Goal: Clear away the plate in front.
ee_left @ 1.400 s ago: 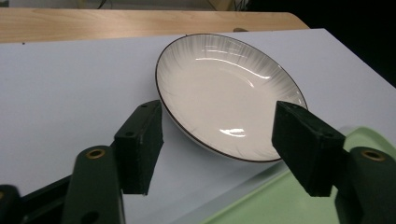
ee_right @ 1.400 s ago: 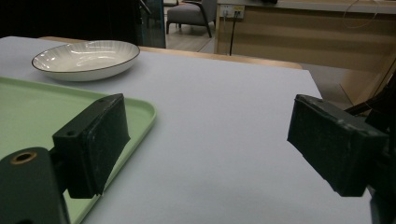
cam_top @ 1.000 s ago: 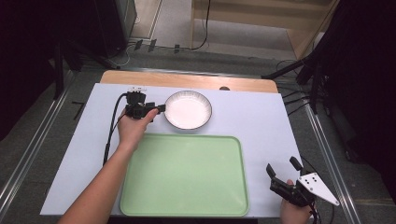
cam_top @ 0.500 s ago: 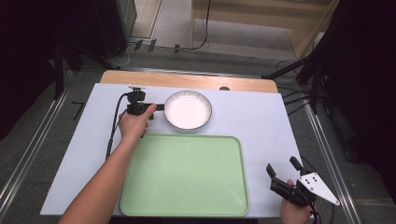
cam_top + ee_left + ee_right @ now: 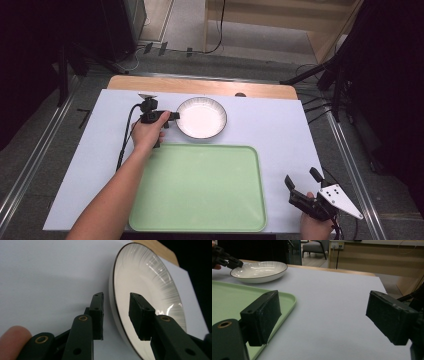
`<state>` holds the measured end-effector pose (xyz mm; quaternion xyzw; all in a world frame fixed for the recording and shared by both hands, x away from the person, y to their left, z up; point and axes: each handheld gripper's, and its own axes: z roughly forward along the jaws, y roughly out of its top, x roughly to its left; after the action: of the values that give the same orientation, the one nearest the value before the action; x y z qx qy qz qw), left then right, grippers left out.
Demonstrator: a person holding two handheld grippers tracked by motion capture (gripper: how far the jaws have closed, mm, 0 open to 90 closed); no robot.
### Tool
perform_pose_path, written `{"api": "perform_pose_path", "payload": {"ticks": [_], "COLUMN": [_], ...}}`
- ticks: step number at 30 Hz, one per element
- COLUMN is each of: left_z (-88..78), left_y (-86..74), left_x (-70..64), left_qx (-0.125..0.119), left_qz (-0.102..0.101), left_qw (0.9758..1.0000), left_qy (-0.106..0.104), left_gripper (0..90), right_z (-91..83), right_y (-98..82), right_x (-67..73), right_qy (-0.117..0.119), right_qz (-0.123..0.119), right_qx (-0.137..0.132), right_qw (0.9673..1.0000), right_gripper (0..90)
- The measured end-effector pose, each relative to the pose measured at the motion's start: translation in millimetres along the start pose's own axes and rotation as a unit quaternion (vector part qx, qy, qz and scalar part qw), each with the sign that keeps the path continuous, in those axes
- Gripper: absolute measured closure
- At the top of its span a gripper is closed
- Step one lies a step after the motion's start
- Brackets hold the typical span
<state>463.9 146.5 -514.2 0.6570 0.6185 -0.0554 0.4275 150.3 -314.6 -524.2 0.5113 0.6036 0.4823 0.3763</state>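
Note:
A white ribbed plate (image 5: 202, 118) with a dark rim stands on the white table sheet, just beyond the green tray (image 5: 200, 190). My left gripper (image 5: 175, 116) is at the plate's left edge. In the left gripper view the plate (image 5: 150, 290) has its rim between the jaws of that gripper (image 5: 116, 296). The jaws have just been closing, and a gap still shows on each side of the rim. My right gripper (image 5: 301, 176) rests open at the front right with nothing between its fingers. Its own view (image 5: 323, 302) looks across the sheet at the plate (image 5: 259, 270) and the left gripper (image 5: 233, 263).
The white sheet (image 5: 280, 130) covers a wooden table whose far edge (image 5: 200, 86) shows behind the plate. The tray's corner (image 5: 287, 298) lies left of my right gripper. Metal rails run along both sides of the table, with cables on the floor beyond.
My left gripper has sunk a little onto the plate's left rim and its jaws have narrowed around it. The right gripper, plate and tray have not moved.

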Motion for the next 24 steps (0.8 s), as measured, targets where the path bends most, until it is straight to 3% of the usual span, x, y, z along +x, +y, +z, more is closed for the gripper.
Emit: {"api": "perform_pose_path", "payload": {"ticks": [4, 8, 11, 13, 15, 24], "left_z": [6.4, 12.8, 15.5, 15.8, 17.8, 21.7], "left_y": [-1.2, -2.9, -3.7, -3.3, -3.7, -5.1], "left_x": [-0.6, 3.3, 4.5, 4.9, 5.2, 6.3], "left_qx": [-0.007, 0.004, 0.008, 0.006, 0.006, 0.025], "left_qz": [-0.02, -0.038, -0.042, -0.058, -0.07, -0.09], "left_qw": [0.9998, 0.9993, 0.999, 0.9979, 0.9971, 0.9952], "left_qy": [-0.005, -0.004, -0.011, -0.028, -0.029, -0.029], "left_gripper": [67.7, 68.1, 70.9, 71.2, 71.3, 75.7], "right_z": [0.0, 0.1, 0.4, 0.6, 1.2, 1.9], "right_y": [-0.3, -0.4, -0.4, -0.4, -0.4, -0.5], "right_x": [-0.7, -1.2, -1.6, -1.7, -1.4, -1.7], "right_qy": [-0.001, 0.0, 0.0, 0.0, 0.002, 0.003], "right_qz": [0.003, 0.003, 0.004, 0.004, 0.004, 0.003], "right_qx": [0.001, 0.001, 0.001, 0.001, 0.003, 0.003], "right_qw": [1.0, 1.0, 1.0, 1.0, 1.0, 1.0], "right_gripper": [12.9, 12.9, 12.9, 12.9, 12.9, 12.9]}}
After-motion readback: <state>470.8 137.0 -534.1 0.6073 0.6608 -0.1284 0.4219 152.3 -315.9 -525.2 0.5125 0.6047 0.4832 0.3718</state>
